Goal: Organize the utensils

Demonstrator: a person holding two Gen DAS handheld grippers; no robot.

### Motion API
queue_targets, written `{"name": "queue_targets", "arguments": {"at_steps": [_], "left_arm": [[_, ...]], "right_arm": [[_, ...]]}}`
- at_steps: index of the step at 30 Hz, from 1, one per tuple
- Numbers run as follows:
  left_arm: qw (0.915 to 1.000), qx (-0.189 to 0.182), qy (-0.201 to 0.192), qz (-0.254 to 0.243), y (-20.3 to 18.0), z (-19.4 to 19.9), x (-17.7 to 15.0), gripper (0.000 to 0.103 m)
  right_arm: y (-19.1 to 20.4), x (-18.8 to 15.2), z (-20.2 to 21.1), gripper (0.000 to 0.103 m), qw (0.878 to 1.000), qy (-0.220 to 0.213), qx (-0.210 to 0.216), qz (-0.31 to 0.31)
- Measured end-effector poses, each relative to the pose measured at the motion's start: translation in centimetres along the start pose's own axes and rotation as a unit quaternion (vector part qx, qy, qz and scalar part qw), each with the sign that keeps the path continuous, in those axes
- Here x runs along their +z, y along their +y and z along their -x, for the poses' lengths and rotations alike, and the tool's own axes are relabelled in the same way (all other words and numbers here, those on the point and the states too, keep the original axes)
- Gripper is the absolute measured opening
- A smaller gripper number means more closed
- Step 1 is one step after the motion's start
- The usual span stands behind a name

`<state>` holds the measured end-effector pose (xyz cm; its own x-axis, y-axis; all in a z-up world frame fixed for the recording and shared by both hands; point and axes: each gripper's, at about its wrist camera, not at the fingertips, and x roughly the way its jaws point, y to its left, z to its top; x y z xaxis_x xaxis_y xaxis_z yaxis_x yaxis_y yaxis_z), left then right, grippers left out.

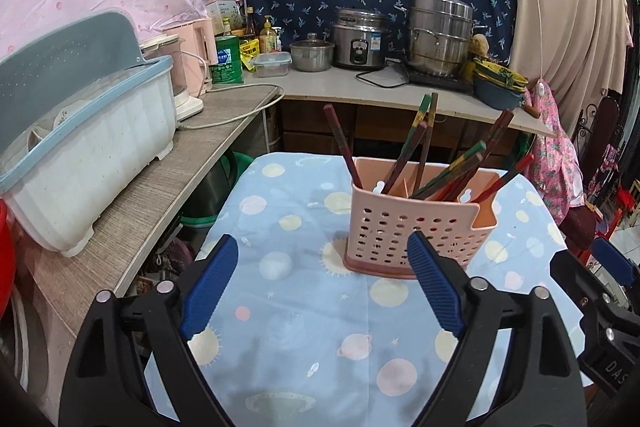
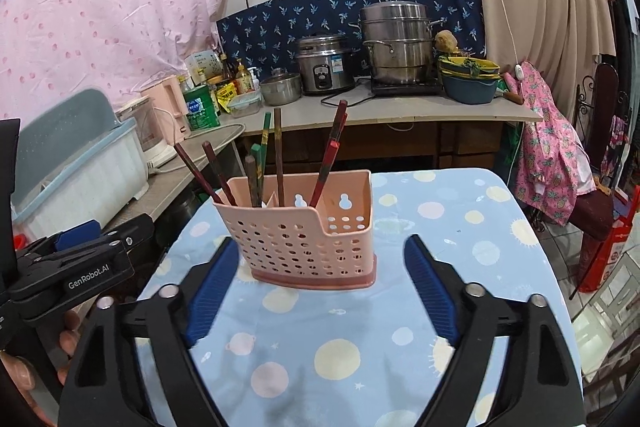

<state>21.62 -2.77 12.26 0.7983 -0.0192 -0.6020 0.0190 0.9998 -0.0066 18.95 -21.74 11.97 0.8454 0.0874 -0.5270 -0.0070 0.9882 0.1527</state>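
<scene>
A pink perforated utensil holder (image 1: 404, 227) stands upright on a small table with a blue planet-print cloth (image 1: 304, 311). Several red, brown and green chopsticks (image 1: 448, 167) lean inside it. In the right wrist view the holder (image 2: 304, 235) shows the chopsticks (image 2: 276, 159) in its left and middle parts; the right compartment looks empty. My left gripper (image 1: 322, 247) is open and empty, just short of the holder. My right gripper (image 2: 318, 251) is open and empty, its fingers to either side of the holder's front. The left gripper also shows in the right wrist view (image 2: 76, 251).
A white-and-blue dish rack (image 1: 76, 147) sits on the side counter at left. The back counter (image 1: 344, 87) holds a rice cooker (image 1: 360, 39), a steel steamer pot (image 1: 440, 35), bottles and bowls. A chair with pink clothing (image 2: 556, 155) stands at right.
</scene>
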Motion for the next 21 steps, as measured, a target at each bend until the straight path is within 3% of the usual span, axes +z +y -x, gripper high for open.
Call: {"name": "queue_targets", "arguments": {"at_steps": [4,7,21], "left_arm": [[0.9999,0.003,0.009,-0.006,-0.1,-0.4,-0.8,0.088],[0.9998,0.004,0.017,-0.011,-0.2,-0.6,-1.5,0.089],[0.9987,0.010,0.049,-0.008,-0.3,-1.5,-3.4,0.094]], "right_arm": [[-0.1,-0.6,-0.3,0.086,1.000,0.008,-0.003,-0.001],[-0.1,-1.0,-0.5,0.097,1.000,0.016,-0.007,0.001],[0.2,-3.0,-1.2,0.097,0.999,0.035,-0.026,0.014]]}}
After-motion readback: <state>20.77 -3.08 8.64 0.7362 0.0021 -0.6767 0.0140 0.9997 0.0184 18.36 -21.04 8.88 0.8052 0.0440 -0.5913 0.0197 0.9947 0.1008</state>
